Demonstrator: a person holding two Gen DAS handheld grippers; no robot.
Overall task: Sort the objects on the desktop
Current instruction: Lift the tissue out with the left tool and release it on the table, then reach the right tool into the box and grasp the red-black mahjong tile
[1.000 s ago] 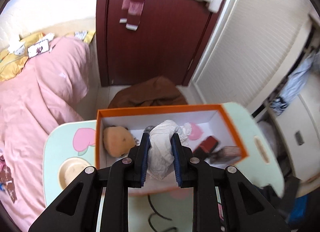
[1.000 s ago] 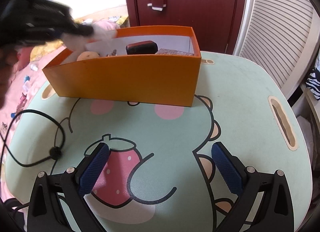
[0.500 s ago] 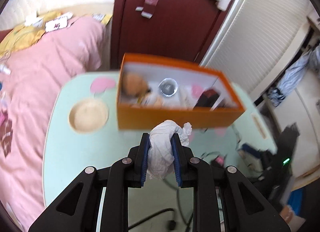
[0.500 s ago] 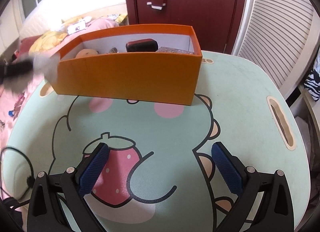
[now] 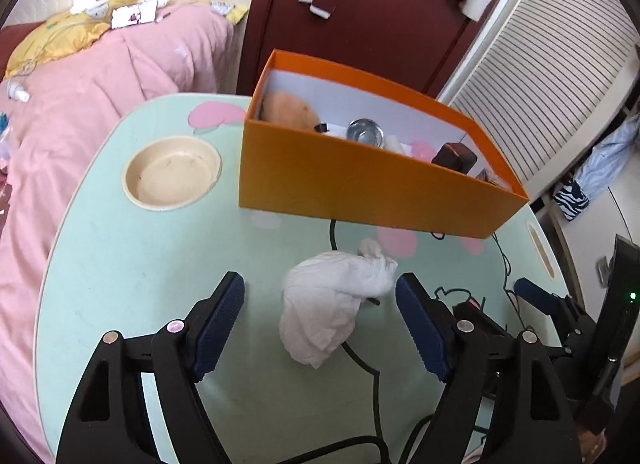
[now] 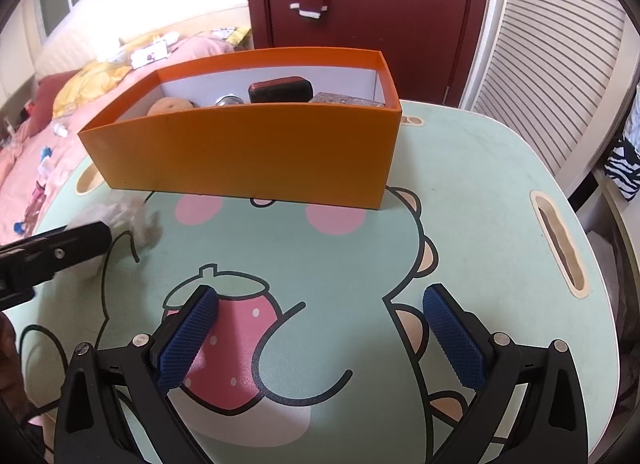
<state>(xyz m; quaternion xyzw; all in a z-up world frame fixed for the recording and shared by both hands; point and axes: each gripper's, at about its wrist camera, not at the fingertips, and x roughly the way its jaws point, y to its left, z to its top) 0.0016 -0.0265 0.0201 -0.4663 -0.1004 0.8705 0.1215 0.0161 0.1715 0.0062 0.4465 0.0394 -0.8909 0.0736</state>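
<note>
The left claw [image 5: 320,320] points steeply down, its jaws opening, blue pads [image 5: 218,318] clear of what lies between them. In the right wrist view it enters at nine o'clock. The right claw [image 6: 320,338] also tilts steeply down, jaws spread wide with nothing between its blue pads [image 6: 454,340].

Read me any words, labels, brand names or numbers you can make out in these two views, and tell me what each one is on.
No text is legible in either view.
Packets on the pink bed: printed, but too small and blurred to read.
Orange box: outer wall plain, no lettering.
Mint table: cartoon drawing and a strawberry only, no words.
Crumpled white tissue: no print showing.
</note>
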